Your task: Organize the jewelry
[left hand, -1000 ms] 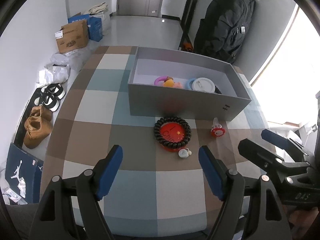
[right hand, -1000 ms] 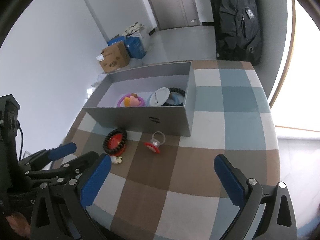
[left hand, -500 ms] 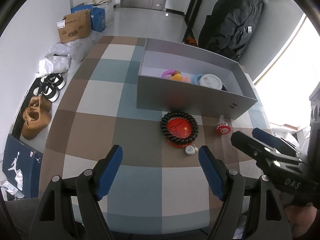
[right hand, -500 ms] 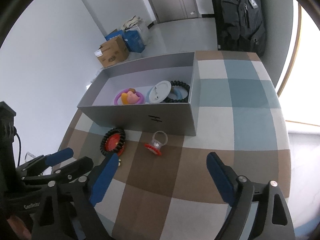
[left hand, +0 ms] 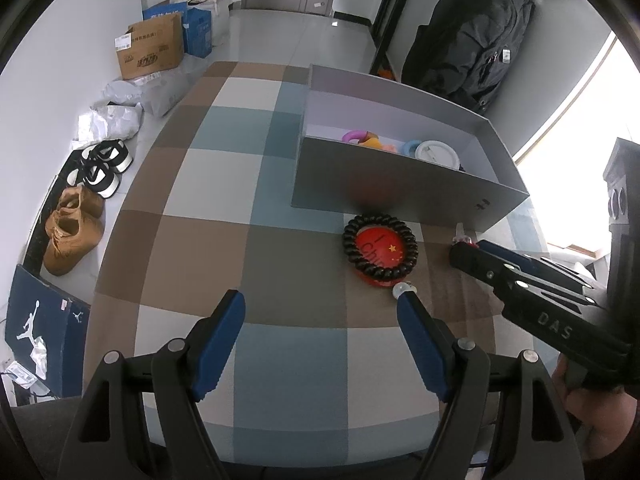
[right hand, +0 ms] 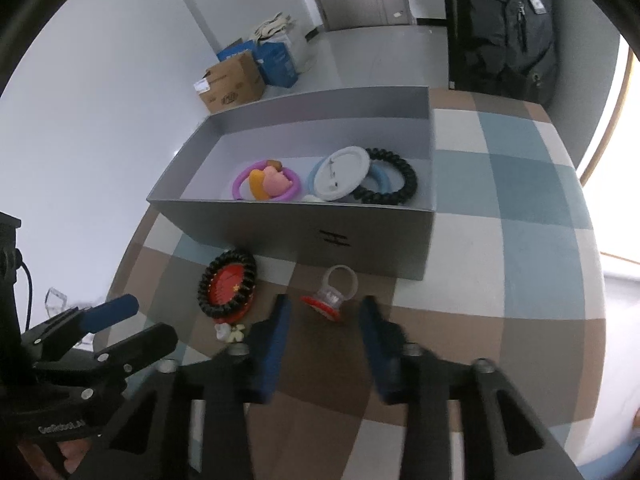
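The right gripper (right hand: 324,320) is being closed around the clear ring (right hand: 334,293) with a red base, which is lying on the checked tablecloth (right hand: 500,240) just beyond its fingertips, untouched, before the grey box (right hand: 360,236). The left gripper (left hand: 320,312) is being held wide open, empty.

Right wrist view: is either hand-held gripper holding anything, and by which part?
Nothing held. The right hand-held gripper is closing around the clear ring, pads not yet touching. The left hand-held gripper is open and empty.
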Motion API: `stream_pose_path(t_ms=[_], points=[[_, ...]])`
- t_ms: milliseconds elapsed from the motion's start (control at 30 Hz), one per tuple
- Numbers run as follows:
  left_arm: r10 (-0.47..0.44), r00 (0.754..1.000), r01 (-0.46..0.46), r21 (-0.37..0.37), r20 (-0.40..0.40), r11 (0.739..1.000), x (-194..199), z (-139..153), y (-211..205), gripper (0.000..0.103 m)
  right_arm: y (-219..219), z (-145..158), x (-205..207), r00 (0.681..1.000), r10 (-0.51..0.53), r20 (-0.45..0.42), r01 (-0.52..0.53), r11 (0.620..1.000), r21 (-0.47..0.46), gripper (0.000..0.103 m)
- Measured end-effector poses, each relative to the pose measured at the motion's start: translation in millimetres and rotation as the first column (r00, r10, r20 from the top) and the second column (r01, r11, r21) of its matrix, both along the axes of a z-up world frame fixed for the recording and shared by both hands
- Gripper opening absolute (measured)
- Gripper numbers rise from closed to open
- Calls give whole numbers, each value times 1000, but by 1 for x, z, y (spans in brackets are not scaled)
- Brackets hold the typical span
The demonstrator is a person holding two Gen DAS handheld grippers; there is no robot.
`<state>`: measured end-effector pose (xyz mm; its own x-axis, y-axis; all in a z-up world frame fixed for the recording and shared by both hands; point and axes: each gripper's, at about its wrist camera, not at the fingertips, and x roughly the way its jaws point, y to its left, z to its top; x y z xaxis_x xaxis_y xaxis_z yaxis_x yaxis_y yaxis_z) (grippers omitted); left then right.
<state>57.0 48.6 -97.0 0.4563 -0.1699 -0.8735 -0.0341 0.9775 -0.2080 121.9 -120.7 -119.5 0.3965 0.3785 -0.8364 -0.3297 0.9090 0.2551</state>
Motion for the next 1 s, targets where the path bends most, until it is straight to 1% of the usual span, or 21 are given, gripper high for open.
stream_pose_path(t_ms=[33,67,100,433,500,600,700,767,867,933,967,1000], points=[[-1,1000,1,-1,-2,1000,0,0,0,75,1,-1,0,1000,1,-3,-1,1000,-7,24],[-1,1000,1,-4,-3,1000,1,0,1,75,2,-1,0,1000,-1,-3,1,1000,-10,20],[-1,1000,1,-9,-3,1000,1,0,1,75,2,-1,1,1000,-1,-3,1,1000,-8,19],[-44,999,45,-41,3,998,1,1,-8,75,-2,2,-2,1000,-21,11,21,1000,-6,18],[-57,998,57,-60,-5,997,2,1,-12,75,-6,4,-3,999,-30,13,30,1000,-3,18],[-70,997,67,-114,-22,991,3,0,-14,75,-13,6,-4,999,-48,12,48,999,1,18],[-79,997,76,-137,-22,988,3,0,-17,75,-20,6,-5,998,-68,1,68,998,12,18],[-85,996,84,-122,-3,989,3,1,-21,75,-23,8,-5,997,-79,1,79,997,16,18],[-86,996,87,-73,18,994,2,2,-28,74,-30,12,-6,996,-91,3,91,995,30,18],[-88,996,89,-38,15,995,4,1,-34,74,-35,14,-7,995,-98,0,97,994,42,18],[-89,996,89,-40,12,995,5,0,-35,74,-36,15,-7,995,-102,0,101,994,46,18],[-90,996,90,-49,9,995,7,-2,-38,68,-38,17,-8,995,-105,1,104,993,52,18]])
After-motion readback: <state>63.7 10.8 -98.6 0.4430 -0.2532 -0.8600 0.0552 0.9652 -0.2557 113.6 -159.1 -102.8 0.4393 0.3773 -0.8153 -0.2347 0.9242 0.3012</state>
